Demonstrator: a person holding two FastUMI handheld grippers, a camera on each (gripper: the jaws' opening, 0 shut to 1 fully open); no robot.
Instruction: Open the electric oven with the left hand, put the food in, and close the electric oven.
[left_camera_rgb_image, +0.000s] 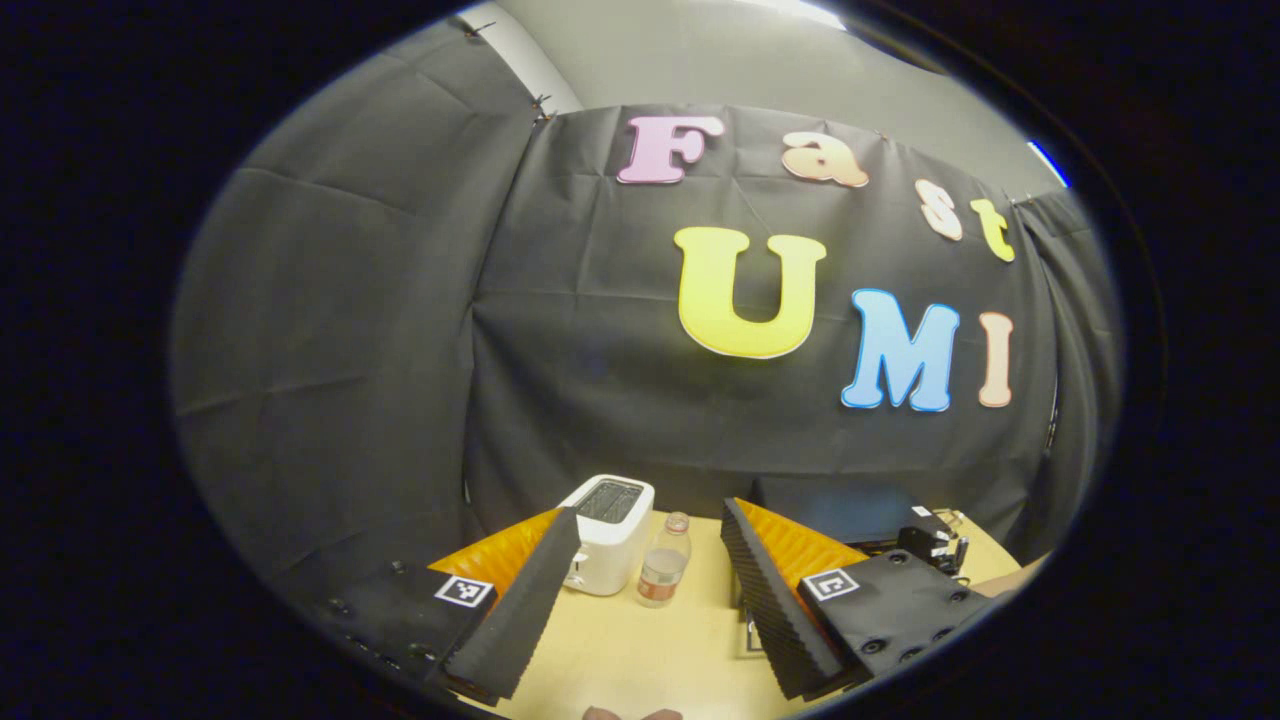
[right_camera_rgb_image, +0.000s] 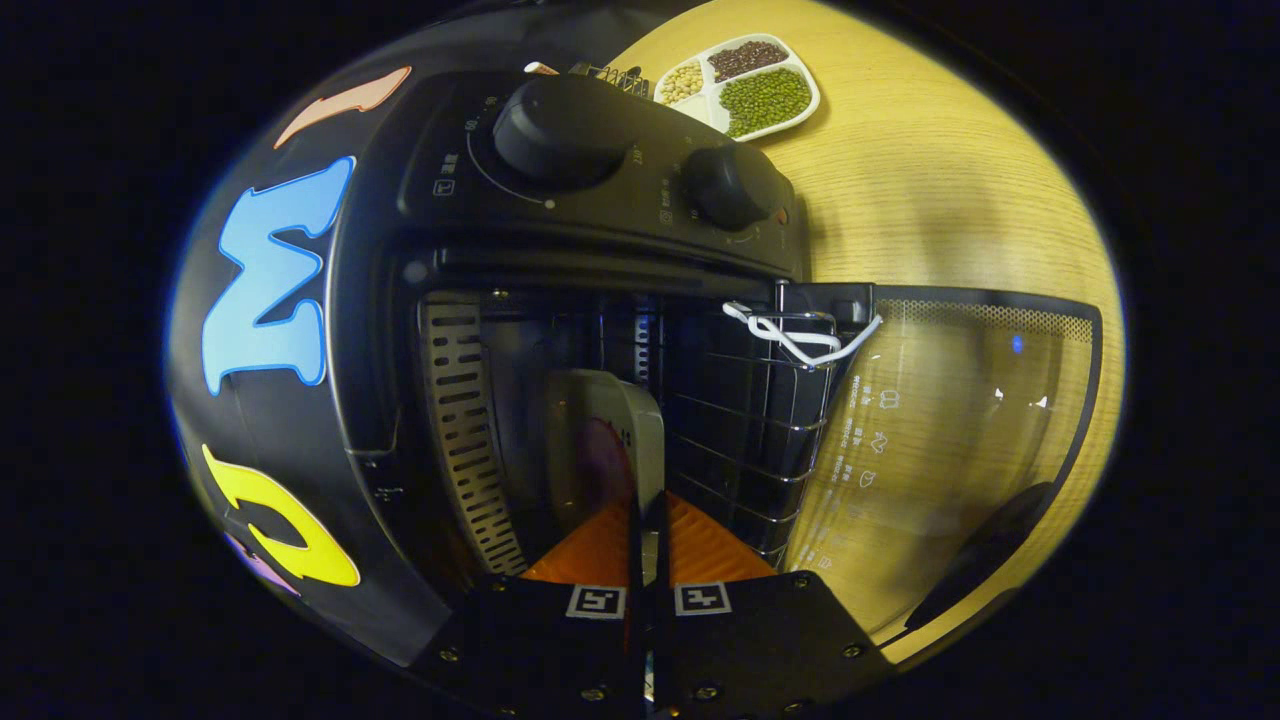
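The black electric oven (right_camera_rgb_image: 600, 190) stands open, seen rolled sideways in the right gripper view. Its glass door (right_camera_rgb_image: 950, 420) lies folded down over the wooden table, and a wire rack (right_camera_rgb_image: 760, 420) sits inside. My right gripper (right_camera_rgb_image: 648, 505) reaches into the cavity, shut on the rim of a pale plate (right_camera_rgb_image: 640, 430) carrying dark purple food (right_camera_rgb_image: 603, 460). In the left gripper view the oven (left_camera_rgb_image: 830, 505) is a dark box at the far right of the table. My left gripper (left_camera_rgb_image: 650, 512) is held up above the table, open and holding nothing.
A white toaster (left_camera_rgb_image: 608, 535) and a small clear bottle (left_camera_rgb_image: 664, 575) stand on the wooden table (left_camera_rgb_image: 640, 650) ahead of the left gripper. A divided dish of beans (right_camera_rgb_image: 745, 85) sits beyond the oven. Black cloth walls close the booth.
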